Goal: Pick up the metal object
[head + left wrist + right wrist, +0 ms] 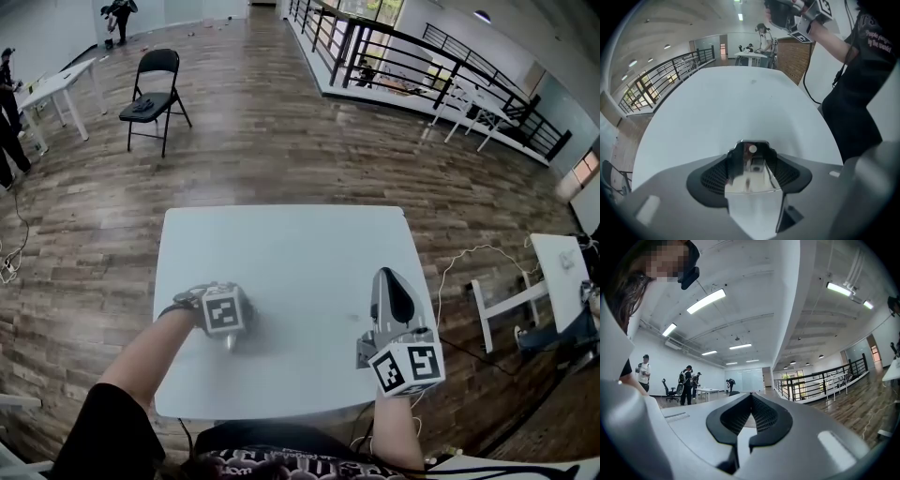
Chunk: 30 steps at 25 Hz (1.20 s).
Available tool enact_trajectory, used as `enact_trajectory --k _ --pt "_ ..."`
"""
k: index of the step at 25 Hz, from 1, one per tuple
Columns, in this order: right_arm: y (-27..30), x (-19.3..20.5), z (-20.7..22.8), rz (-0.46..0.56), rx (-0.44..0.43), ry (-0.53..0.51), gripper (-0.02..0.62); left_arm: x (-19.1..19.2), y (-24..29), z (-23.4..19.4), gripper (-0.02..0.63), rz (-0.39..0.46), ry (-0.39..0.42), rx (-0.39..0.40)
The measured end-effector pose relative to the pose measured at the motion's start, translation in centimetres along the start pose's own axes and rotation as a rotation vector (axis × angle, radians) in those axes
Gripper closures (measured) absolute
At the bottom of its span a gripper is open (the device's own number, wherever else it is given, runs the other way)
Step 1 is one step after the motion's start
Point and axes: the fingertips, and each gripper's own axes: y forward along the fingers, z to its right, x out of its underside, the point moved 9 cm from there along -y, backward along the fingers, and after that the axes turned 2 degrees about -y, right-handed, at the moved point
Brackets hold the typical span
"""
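Shiny metal object [751, 180], round hole near its tip, within the left claw [751, 153]

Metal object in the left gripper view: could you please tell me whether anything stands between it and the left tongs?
Nothing visible does. The metal object is clamped directly between the left tongs, with only the white table beyond. The right tongs are shut, empty and held well away.

Bright, even light from ceiling strips [706, 301] — fisheye bending at edges, soft glare on the table [281, 253].
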Motion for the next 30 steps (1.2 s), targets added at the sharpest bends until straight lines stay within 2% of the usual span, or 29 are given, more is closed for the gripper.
enact_trajectory --k 3,6,10,13,16,20,24,27,30 --pt "0.1 -0.1 0.0 0.004 -0.009 0.000 0.584 0.2 -0.1 0.1 0.314 0.012 -0.038 -0.024" --pt "0.1 -0.2 0.0 0.006 -0.018 0.000 0.584 0.9 -0.2 0.6 0.316 0.034 -0.118 -0.043" --pt "0.3 -0.2 -0.1 0.005 -0.034 0.001 0.584 1.0 -1.6 1.6 0.316 0.110 -0.177 -0.080" --pt "0.5 -0.1 -0.3 0.004 -0.046 0.003 0.584 1.0 -4.2 2.1 0.315 0.214 -0.251 -0.135" --pt "0.8 0.0 -0.6 0.004 -0.057 0.005 0.584 0.6 -8.0 2.2 0.316 0.352 -0.300 -0.239" --pt "1.2 -0.1 -0.9 0.009 -0.072 0.005 0.584 0.2 -12.9 2.9 0.314 0.486 -0.332 -0.399" --pt "1.4 -0.3 -1.1 0.016 -0.081 0.005 0.584 -0.8 -17.5 3.5 0.315 0.626 -0.429 -0.529" --pt "1.6 -0.4 -1.3 0.023 -0.088 0.008 0.584 -1.2 -20.1 4.1 0.314 0.699 -0.524 -0.636" --pt "1.8 -0.5 -1.3 0.028 -0.093 0.008 0.584 -1.1 -21.5 5.0 0.314 0.733 -0.567 -0.760"
